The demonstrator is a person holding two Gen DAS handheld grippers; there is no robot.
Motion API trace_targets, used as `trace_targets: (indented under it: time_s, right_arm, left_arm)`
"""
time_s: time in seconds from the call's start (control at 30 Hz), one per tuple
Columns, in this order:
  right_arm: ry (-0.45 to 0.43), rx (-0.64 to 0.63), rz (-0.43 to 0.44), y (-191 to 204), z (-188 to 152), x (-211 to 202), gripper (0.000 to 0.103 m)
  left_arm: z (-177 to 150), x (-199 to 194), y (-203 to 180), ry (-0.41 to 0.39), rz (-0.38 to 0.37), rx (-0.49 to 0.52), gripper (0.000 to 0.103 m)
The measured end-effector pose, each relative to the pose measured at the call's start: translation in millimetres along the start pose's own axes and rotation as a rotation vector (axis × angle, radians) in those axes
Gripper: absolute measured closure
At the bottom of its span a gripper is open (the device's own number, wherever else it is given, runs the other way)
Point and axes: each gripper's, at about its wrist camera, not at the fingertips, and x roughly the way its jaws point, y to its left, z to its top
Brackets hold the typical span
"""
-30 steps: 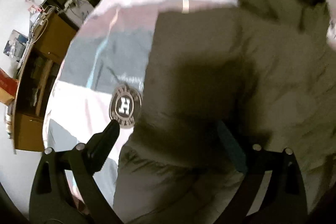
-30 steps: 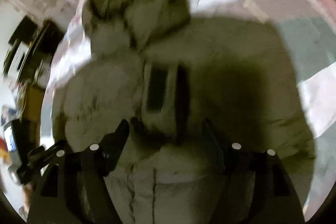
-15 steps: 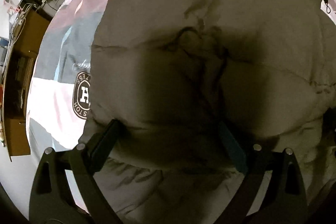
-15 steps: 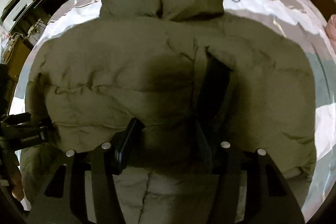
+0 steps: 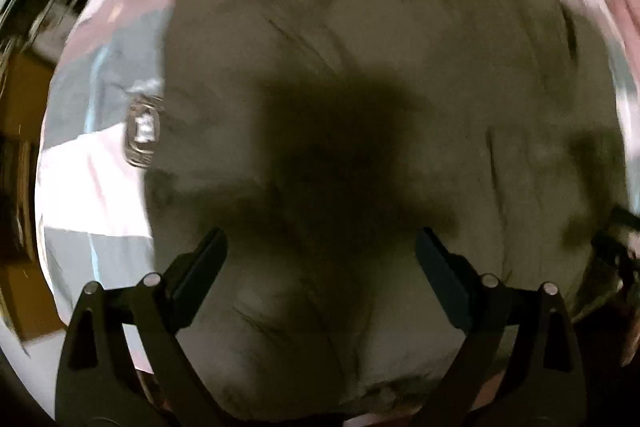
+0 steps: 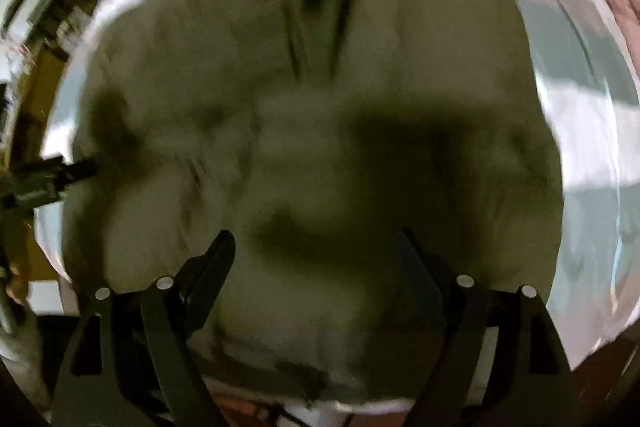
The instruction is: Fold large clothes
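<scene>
the olive-green padded hooded jacket (image 5: 360, 75) lies spread on the pink, white and grey patchwork bedspread (image 5: 92, 187), wooden furniture (image 5: 24, 95) to its left.

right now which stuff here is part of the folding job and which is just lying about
Part of the job:
- puffy olive jacket spread on the bed
- left gripper, open above it
- right gripper, open above it

Just lying about:
- bedsheet with round logo
- wooden furniture beside the bed

The big puffy coat (image 5: 360, 87) fills the middle; bare bed (image 5: 92, 179) shows at 9 o'clock, and the bed's other side at 3
</scene>
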Motion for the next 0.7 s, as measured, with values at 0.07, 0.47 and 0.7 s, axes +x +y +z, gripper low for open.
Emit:
trace_targets:
  time_s: [0.07,0.47,0.7]
  right_arm:
    - [0.111,0.024,-0.039,-16.3,-16.0,31.1,0.021]
    - [0.049,0.371,0.037,-122.9,-43.2,-9.2,0.02]
    - [-0.145,0.247,-0.084,-77.0,5.3,-23.8,0.016]
  left_arm:
    - [-13.8,24.0,-13.3,0.067,0.072,0.091,0.007]
    - [-23.6,37.9,21.3,0.112,0.047,-0.031,0.002]
    - [-1.8,-4.7,2.7,-0.096,0.071,-0.021,0.002]
